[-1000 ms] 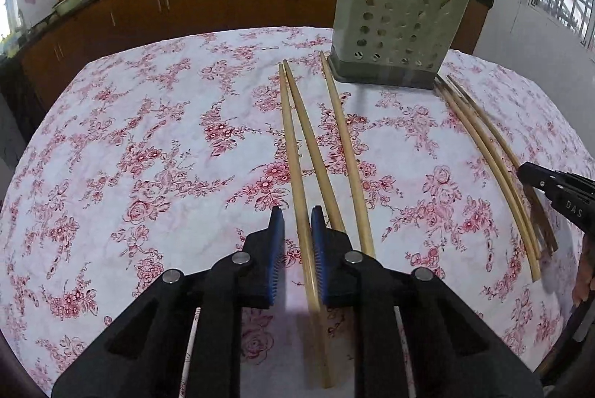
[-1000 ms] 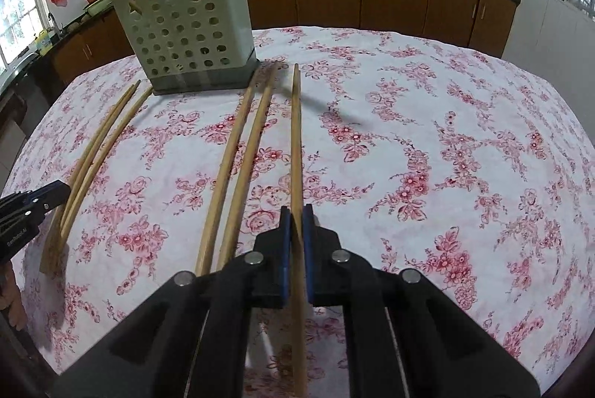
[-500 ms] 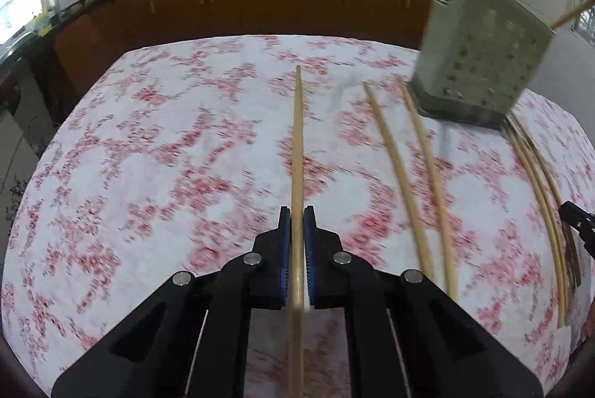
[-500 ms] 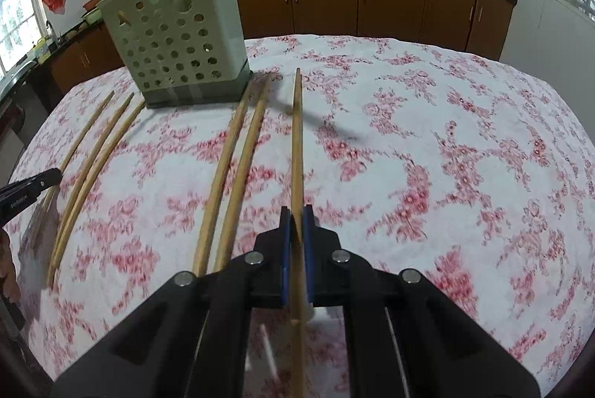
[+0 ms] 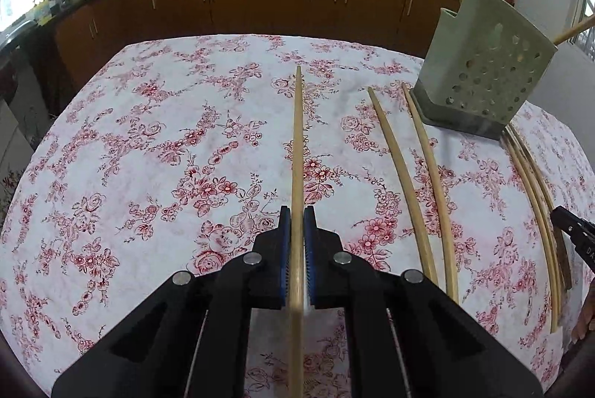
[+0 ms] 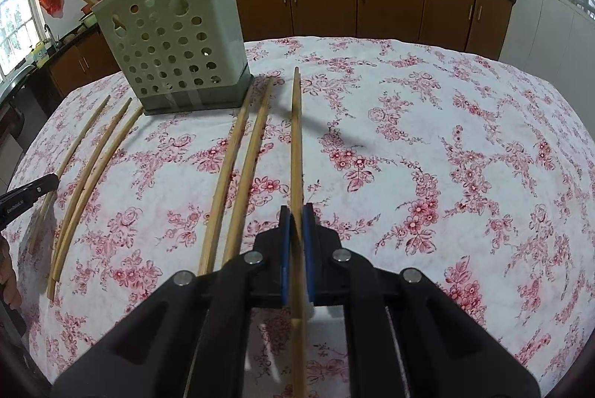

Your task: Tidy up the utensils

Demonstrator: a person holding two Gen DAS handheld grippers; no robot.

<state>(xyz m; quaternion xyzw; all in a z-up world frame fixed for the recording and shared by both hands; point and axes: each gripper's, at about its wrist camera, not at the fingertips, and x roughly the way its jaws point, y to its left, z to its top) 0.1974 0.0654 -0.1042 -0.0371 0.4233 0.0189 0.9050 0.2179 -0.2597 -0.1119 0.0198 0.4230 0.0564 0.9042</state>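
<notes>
My left gripper is shut on a long wooden chopstick that points away over the flowered tablecloth. Two more chopsticks lie to its right, by the pale green perforated holder, which has several sticks standing in it. My right gripper is shut on another chopstick, whose tip is raised and casts a shadow on the cloth. Beside it on the left lie two chopsticks, in front of the holder.
Three thin chopsticks lie on the cloth past the holder, with the black tip of the other gripper over them. In the right wrist view they lie at the left under a gripper tip. Brown kitchen cabinets run behind the table.
My left gripper has shut on the leftmost of three chopsticks and carried it left, away from the other two. The right gripper keeps its chopstick almost where it was.
</notes>
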